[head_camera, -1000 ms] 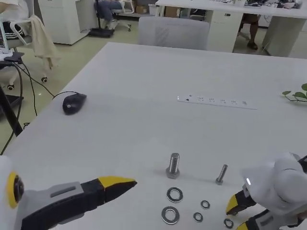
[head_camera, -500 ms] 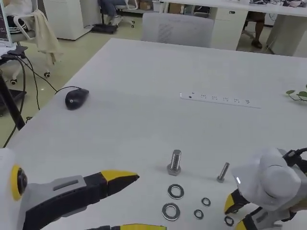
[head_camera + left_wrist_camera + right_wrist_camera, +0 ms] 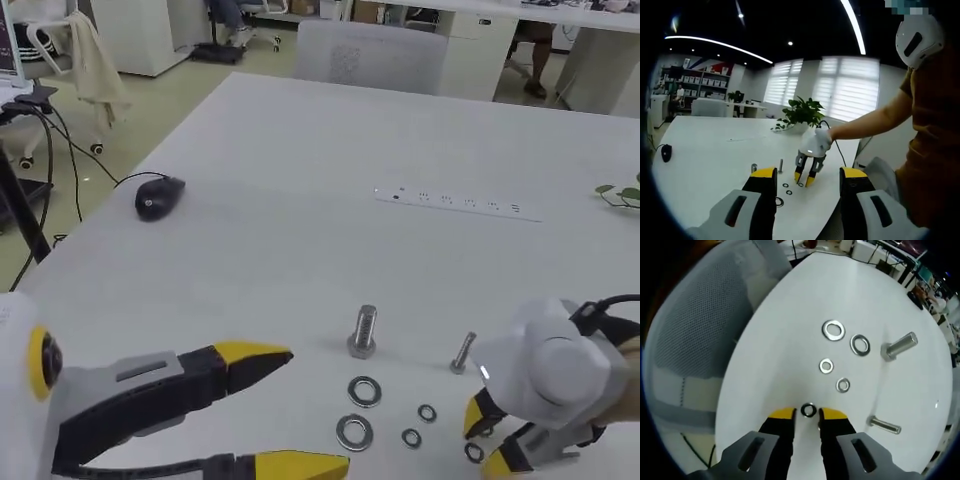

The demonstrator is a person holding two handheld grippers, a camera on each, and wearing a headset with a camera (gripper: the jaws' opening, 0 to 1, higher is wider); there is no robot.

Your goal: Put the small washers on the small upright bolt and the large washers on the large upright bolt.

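A large upright bolt (image 3: 363, 332) and a small upright bolt (image 3: 463, 352) stand near the white table's front. Before them lie two large washers (image 3: 364, 391) (image 3: 354, 432) and three small washers. My right gripper (image 3: 490, 440) is low over the table, open, its jaws on either side of the nearest small washer (image 3: 809, 410), which still lies flat. The other two small washers (image 3: 826, 365) (image 3: 843, 385) lie just beyond it. My left gripper (image 3: 290, 410) hovers open at the lower left with nothing between its jaws, left of the large washers.
A black mouse (image 3: 158, 193) sits at the far left and a white power strip (image 3: 458, 203) lies across the table's middle. Plant leaves (image 3: 622, 195) reach in at the right edge. A grey chair (image 3: 370, 58) stands behind the table. The table's front edge is close to the washers.
The right gripper has come down and forward so its jaws flank the nearest small washer. The left gripper has risen further into the head view, its lower jaw now showing. Bolts and washers are unmoved.
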